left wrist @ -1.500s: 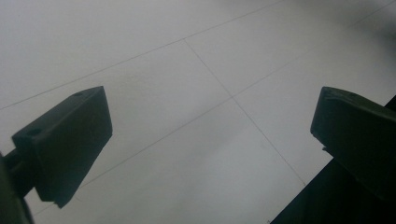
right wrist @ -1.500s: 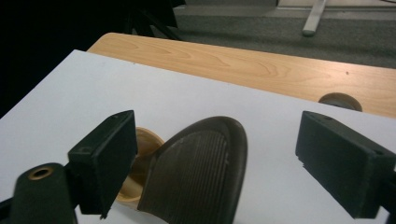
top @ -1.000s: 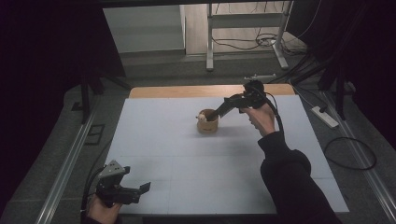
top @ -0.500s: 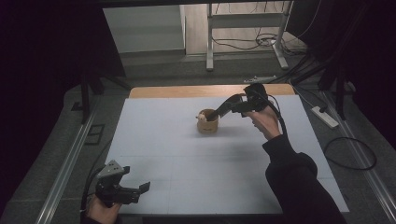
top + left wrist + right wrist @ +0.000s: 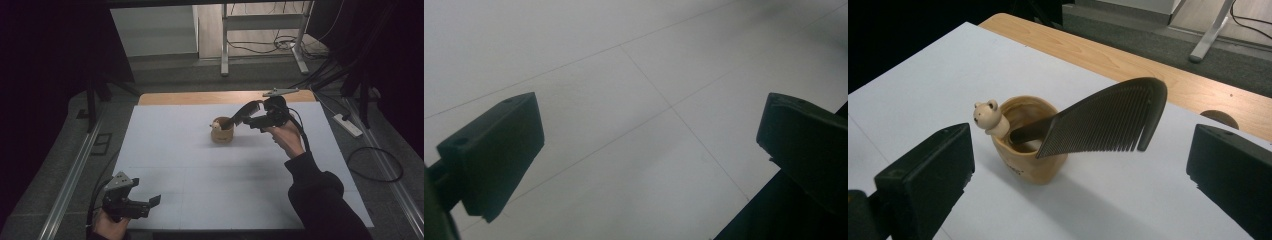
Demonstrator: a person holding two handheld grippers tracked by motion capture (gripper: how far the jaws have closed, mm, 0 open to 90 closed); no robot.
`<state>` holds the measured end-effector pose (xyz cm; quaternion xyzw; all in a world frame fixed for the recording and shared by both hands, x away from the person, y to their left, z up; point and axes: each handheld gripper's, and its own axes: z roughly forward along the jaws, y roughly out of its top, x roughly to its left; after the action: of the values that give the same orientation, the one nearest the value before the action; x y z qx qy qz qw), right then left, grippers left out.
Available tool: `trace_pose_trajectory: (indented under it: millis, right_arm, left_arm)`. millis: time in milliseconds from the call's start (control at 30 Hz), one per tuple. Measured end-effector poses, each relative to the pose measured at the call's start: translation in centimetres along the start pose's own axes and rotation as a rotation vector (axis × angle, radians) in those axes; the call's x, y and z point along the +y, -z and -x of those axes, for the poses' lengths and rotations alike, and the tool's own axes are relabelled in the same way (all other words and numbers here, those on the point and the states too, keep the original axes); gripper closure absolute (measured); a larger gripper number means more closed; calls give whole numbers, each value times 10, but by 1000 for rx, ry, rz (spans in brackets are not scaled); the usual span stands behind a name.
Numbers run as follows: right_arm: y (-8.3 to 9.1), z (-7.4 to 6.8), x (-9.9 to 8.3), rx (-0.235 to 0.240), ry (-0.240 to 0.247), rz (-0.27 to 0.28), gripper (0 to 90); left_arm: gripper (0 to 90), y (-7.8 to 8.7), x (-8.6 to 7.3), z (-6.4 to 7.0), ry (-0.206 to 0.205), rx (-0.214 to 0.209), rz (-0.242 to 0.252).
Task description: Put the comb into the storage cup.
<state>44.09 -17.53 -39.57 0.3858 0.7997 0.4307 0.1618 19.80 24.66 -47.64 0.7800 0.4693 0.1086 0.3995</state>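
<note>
A dim room with a grey floor, trailing cables and a metal frame at the far side surrounds a wooden table (image 5: 165,98) whose top is almost wholly covered by a white sheet marked with faint grid lines (image 5: 200,175). On that sheet, a little far of the middle, stands a small tan wooden cup with a tiny bear figure on its rim (image 5: 222,131); in the right gripper view the bear (image 5: 988,116) sits on the cup's left edge. Inside the cup rests one thing, a dark brown plastic comb (image 5: 1103,119): its narrow handle end is down in the hollow, and the toothed part leans out over the right rim, tilted upward with the teeth pointing down toward the sheet. The right gripper (image 5: 254,120) is held just right of the cup, level with the comb's raised end; its two black jaws stand wide apart, one on each side of the cup and comb in its own view, and they touch neither. The left gripper (image 5: 150,202) is held at the near left corner of the sheet, well apart from the cup, with its jaws spread wide over bare white sheet and nothing between them.
</note>
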Motion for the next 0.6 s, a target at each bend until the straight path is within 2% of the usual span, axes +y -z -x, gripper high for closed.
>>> trace_pose_trajectory:
  millis: [600]
  right_arm:
    - [10,-13,-13,12,48,-28,0]
  left_arm:
    - [0,1,0,0,-4,-2,3]
